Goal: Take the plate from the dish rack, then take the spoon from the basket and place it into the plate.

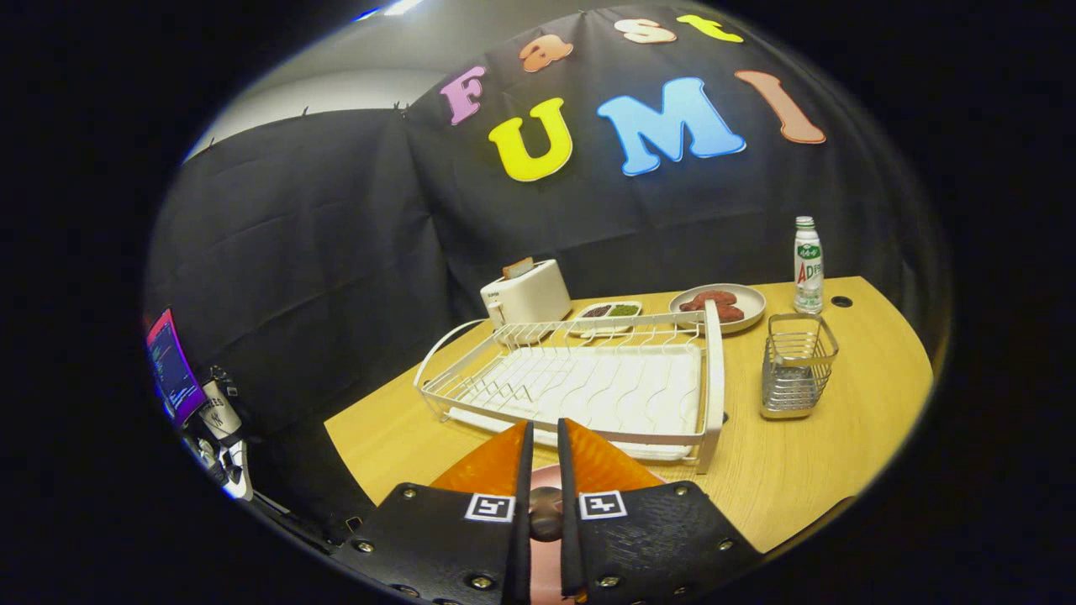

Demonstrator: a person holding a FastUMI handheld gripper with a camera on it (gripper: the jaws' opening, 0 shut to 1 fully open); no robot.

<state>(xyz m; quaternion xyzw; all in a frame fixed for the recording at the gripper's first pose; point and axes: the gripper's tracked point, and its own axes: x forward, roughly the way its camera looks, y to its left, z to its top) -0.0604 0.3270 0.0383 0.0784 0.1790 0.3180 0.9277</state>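
**A:** Well, any sign of the spoon?

**B:** Hard to say. Small dark lump [545, 512] sitting in the slit of the gripper [545, 424], with a pink strip [546, 481] showing under it. Possibly spoon over plate; cannot tell for sure.

**A:** Fingers?

**B:** Narrow, nearly together, only a thin gap. Cannot tell whether pressing on that lump.

**A:** And farther out?

**B:** Rack [711, 378] at twelve o'clock, just ahead of the fingertips, holding no plate. Basket [794, 370] at two o'clock, beside the rack, apparently without a spoon. Toaster [525, 294] beyond the rack at twelve, bottle [808, 265] far off at one, all on the table [841, 454].

**A:** So probably the placing step. Advice?

**B:** Keep low and centred over the pink. Tilt gently toward six o'clock, then open slowly. Avoid drifting toward twelve, into the rack's near rail. Release only once settled, never from height, lest the spoon bounce out.
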